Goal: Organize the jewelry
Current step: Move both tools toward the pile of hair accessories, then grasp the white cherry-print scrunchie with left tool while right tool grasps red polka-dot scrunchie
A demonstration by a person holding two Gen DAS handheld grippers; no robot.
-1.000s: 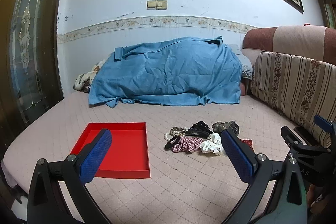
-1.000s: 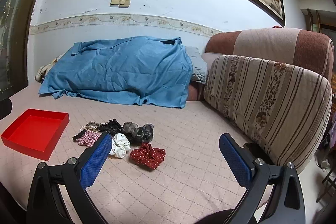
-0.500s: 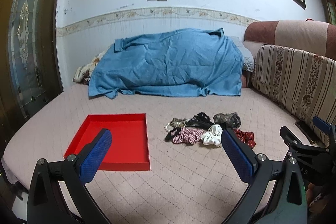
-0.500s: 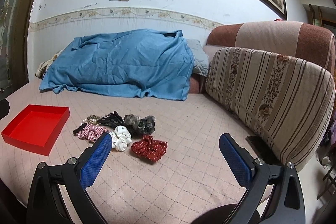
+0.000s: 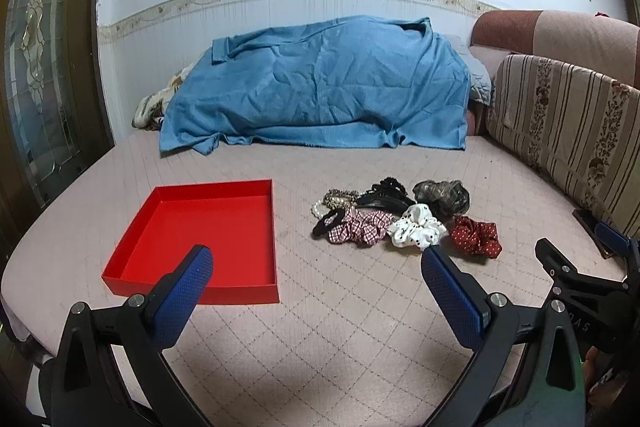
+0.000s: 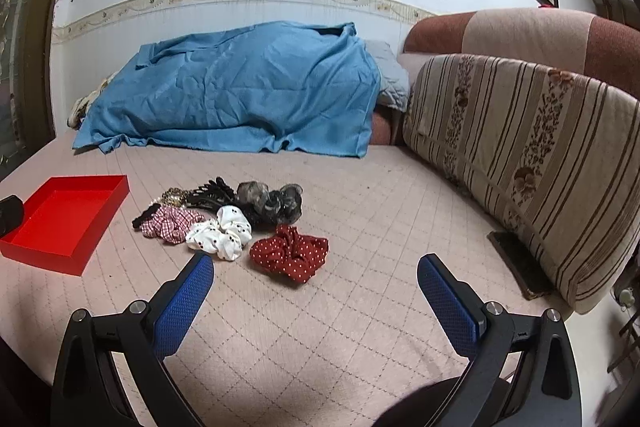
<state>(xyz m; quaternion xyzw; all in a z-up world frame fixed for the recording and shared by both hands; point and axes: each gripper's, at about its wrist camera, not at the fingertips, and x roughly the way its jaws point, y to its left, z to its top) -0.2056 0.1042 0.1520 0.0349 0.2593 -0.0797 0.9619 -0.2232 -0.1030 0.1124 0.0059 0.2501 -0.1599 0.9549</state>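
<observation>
While both claws gape wide, empty: left gripper (image 5: 316, 267), right gripper (image 6: 316, 267). Risk: snagging neighbours in tangled scrunchie pile (image 6: 224, 215) mid-mattress (image 6: 360, 307); missing red tray (image 5: 208, 227) near left edge.

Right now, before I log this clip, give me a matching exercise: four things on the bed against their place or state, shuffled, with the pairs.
Things:
1. red tray
2. red dotted scrunchie
3. white scrunchie
4. right gripper

Places or states:
A. open, holding nothing
B. nearest the right gripper, at the pile's near edge
C. empty, left of the pile
D. between the checked and the red dotted scrunchie

Pairs: 1-C, 2-B, 3-D, 4-A
</observation>
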